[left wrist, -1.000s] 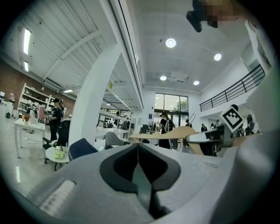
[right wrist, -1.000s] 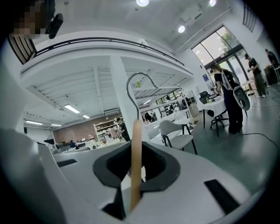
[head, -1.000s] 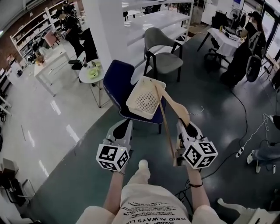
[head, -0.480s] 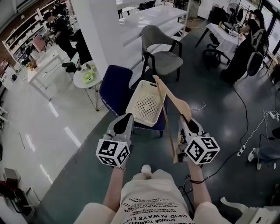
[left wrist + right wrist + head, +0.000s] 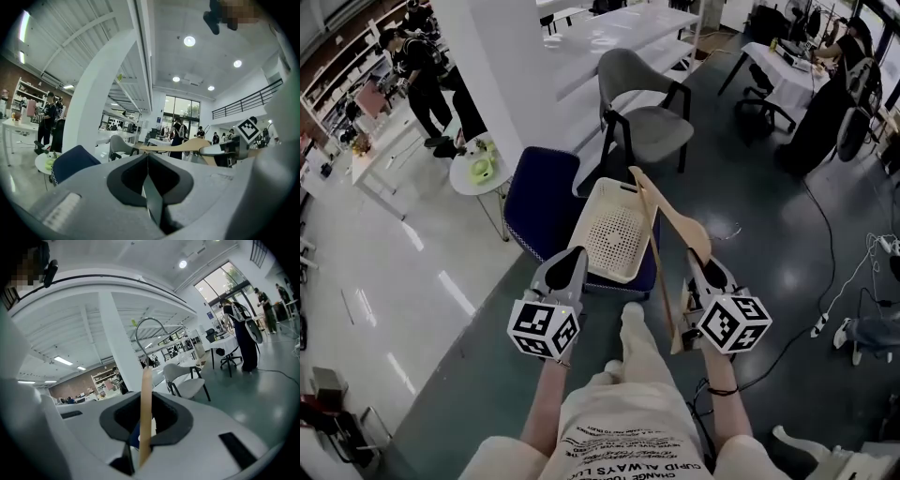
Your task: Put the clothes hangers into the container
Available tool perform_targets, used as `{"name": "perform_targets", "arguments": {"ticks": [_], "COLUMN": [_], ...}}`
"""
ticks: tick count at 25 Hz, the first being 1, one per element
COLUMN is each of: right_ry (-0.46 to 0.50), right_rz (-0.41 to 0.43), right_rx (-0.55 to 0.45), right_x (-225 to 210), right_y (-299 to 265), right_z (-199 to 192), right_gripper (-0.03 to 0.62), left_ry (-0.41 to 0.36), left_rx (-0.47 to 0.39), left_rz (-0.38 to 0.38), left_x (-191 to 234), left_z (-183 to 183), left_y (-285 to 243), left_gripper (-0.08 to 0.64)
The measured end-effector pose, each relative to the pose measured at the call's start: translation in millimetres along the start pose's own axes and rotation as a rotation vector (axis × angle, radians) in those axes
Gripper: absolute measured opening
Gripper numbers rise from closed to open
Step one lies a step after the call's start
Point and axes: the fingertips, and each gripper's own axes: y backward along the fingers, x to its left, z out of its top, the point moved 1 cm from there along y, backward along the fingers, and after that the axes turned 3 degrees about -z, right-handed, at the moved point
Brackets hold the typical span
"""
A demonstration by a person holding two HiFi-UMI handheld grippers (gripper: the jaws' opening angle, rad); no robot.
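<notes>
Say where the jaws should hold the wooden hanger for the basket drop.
On the wooden hanger, grip one flat arm near its end, coming from the person's side, as the right gripper does: its thin flat faces seat between the jaws, and the far end is free to lead into the basket.

Bright ceiling lights (image 5: pixel 189 41); glare streaks on floor (image 5: pixel 455 292); fisheye edges dark, warped.
</notes>
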Motion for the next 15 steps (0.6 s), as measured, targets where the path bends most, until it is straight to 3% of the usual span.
{"name": "perform_targets", "arguments": {"ticks": [7, 15], "right_ry": [-0.045, -0.116], "right_rz": [0.016, 0.025], "right_rx": [0.069, 0.232], "right_x": [-28.6, -69.4], "right_y": [-75.5, -152.3], "right_z": [2.0, -23.6], "right_gripper": [0.054, 0.054], "left_ry": [0.053, 0.16], "left_rx": [0.051, 0.162], "left_rz": [0.024, 0.063], "left_x": [38.2, 70.1], "left_z": [-13.1, -53.7], "left_y": [-61.0, -125.0], "left_gripper": [0.023, 0.023]}}
